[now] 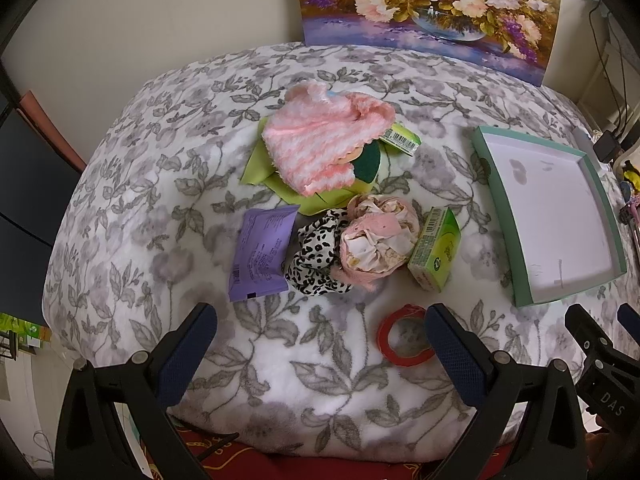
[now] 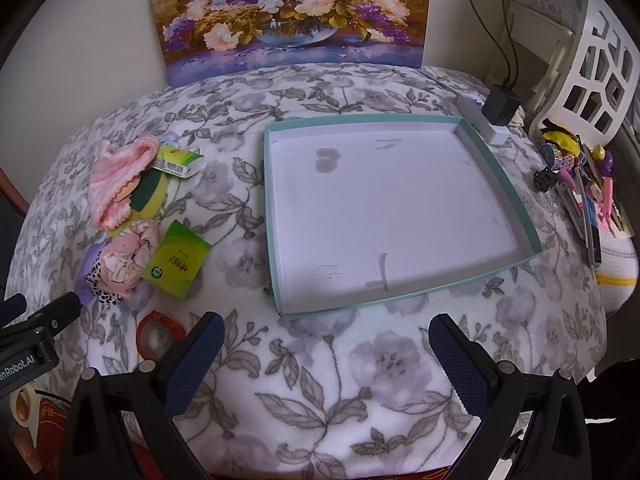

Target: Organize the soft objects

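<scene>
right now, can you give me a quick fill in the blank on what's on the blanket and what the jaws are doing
1. The teal tray holds ____ objects.
2. The roll of tape near the left gripper is ____ in colour.
3. The green box lies to the ____ of the crumpled pink bundle in the left wrist view.
4. Jaws of both the left and the right gripper stand ____.

Missing words: no; red; right; open

Cream wall [image 2: 88, 32], flower painting [image 2: 288, 12], floral blanket [image 2: 360, 380]
</scene>
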A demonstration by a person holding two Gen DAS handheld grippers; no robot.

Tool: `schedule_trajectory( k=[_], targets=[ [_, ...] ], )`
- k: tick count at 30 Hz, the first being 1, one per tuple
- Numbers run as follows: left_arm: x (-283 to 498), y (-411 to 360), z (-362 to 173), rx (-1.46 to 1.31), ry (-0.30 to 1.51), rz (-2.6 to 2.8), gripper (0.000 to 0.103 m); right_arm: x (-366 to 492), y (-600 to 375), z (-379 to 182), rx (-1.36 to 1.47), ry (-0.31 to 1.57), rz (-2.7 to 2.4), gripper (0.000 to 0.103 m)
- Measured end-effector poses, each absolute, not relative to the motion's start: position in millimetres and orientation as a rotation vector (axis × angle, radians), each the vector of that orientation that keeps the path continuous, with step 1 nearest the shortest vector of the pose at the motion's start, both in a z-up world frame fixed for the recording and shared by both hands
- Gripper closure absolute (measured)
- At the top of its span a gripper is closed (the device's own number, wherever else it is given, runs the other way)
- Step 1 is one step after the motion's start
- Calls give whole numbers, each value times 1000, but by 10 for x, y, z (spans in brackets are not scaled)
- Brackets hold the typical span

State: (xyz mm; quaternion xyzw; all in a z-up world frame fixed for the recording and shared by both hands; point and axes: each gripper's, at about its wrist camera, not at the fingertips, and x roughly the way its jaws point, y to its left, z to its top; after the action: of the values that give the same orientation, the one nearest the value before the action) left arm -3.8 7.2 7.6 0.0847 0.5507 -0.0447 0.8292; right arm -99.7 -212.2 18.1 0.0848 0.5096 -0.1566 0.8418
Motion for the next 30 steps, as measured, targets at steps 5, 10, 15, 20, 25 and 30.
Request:
schedule_trajectory(
  k=[5,10,15,20,25,30],
  targets=[
    [-38,73,76,180,1169,-95,0,-997,-2122,181,177,1078,-330,0],
    [-43,88,54,179,1171,-93,0,-998,-2118,179,178,1077,-330,0],
    [-44,93,51,178,1172,-93,0,-999,-2117,178,177,1077,-329,0],
    [-42,91,54,179,1172,-94,0,-998,-2114,178,178,1077,-330,0],
    [-39,88,56,179,1172,-94,0,-998,-2112,178,177,1077,-330,0],
    [-38,87,57,179,1172,-94,0,-998,-2112,179,178,1077,-330,0]
  ],
)
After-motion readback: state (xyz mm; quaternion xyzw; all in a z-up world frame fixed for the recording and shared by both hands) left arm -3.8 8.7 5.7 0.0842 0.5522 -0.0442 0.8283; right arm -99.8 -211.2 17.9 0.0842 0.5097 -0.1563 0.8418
